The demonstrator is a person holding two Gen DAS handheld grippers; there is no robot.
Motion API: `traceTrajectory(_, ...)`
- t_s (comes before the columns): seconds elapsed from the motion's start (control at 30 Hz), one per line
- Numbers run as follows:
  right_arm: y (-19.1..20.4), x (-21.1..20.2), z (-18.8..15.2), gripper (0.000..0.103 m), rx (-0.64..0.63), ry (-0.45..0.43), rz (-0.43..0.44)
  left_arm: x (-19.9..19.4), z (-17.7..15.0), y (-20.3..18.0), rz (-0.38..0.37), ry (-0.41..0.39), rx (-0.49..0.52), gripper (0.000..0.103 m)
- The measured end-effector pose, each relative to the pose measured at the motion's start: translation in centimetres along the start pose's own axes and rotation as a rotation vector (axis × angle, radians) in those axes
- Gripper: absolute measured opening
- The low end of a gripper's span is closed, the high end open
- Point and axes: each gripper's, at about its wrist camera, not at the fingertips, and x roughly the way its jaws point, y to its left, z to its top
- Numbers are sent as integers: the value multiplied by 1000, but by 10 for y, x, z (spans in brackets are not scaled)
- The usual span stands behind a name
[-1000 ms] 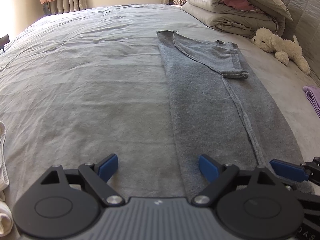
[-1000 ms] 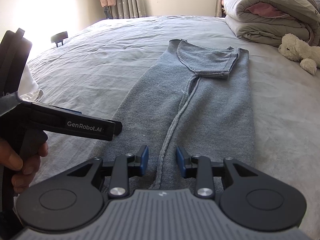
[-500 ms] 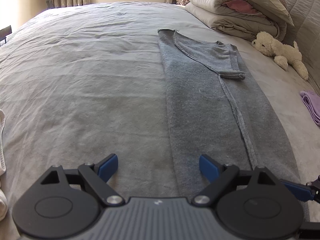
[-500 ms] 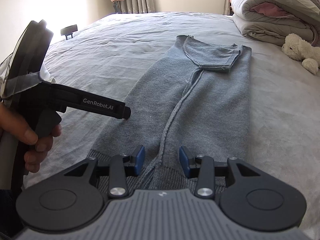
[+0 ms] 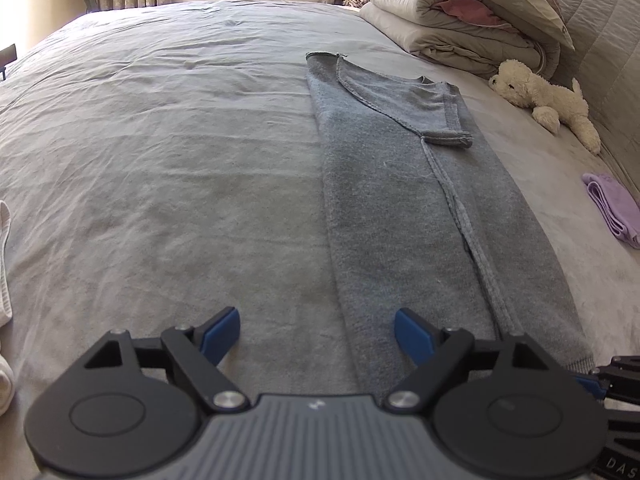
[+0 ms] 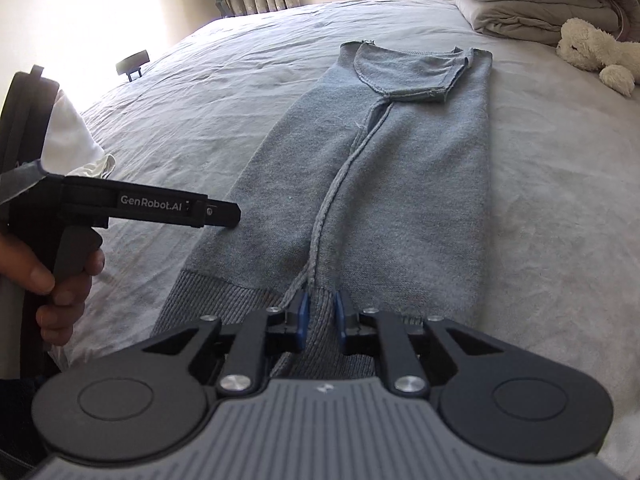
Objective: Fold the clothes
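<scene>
1. Left wrist view: the left gripper [image 5: 316,334] hangs low over the bed [image 5: 160,168] with its jaws spread wide and nothing between them. The left blue pad sits over bare sheet; the right pad sits over the near left edge of the grey sweater [image 5: 404,200].
2. The sweater lies flat ahead and to the right of the jaws as a long strip, its sleeve [image 5: 412,100] folded across the far end.
3. Beyond it, far right of the jaws, lie a white plush dog [image 5: 540,98], a stack of folded duvets [image 5: 460,20] and a folded lilac cloth [image 5: 614,208].
4. Right wrist view: the right gripper [image 6: 320,318] has its jaws drawn nearly together around the ribbed hem [image 6: 224,300] at the sweater's near end, beside the raised seam [image 6: 332,200]. I cannot tell whether the pads truly pinch the cloth.
5. Left of these jaws, a hand [image 6: 44,280] holds the other gripper's handle, whose tip hovers over the sweater's left edge.
</scene>
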Motion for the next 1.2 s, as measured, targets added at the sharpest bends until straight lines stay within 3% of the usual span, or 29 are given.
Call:
traceTrajectory(0.03,2,-1,-1,26,-13,-3,20,-1,-1,0,-1,0,0,85)
traceTrajectory(0.1,0,-10,2,27,-2,-41,49,-2,-2,1,-2,0,1,85)
traceTrajectory(0.17,-8,-18,5,40,31,-82,39,-3,-3,1,-3,0,2,85)
traceTrajectory(0.3,-33,-26,10,40,72,-133,-131,-5,-5,2,-5,0,4,85)
traceTrajectory(0.43,-43,-11,6,40,102,-80,-149,-5,-6,1,0,-1,7,85)
traceTrajectory(0.5,-38,-2,2,29,66,-56,-167,-4,-6,0,5,-2,14,85)
traceTrajectory(0.53,-39,-5,2,6,73,-67,-175,-4,-7,0,6,-2,15,85)
traceTrajectory(0.73,-55,-31,2,4,154,-138,-208,-8,-8,7,-2,-5,-1,75)
traceTrajectory(0.87,-60,-28,-2,4,169,-114,-207,-8,-9,7,0,-4,-2,74)
traceTrajectory(1.07,-45,-17,-2,24,125,-72,-162,-9,-9,7,-1,-2,-3,74)
traceTrajectory(1.13,-43,-22,-1,33,117,-97,-197,-10,-9,8,-5,-1,-4,74)
traceTrajectory(1.2,-32,-32,0,35,45,-183,-280,-11,-9,7,-9,-1,-7,74)
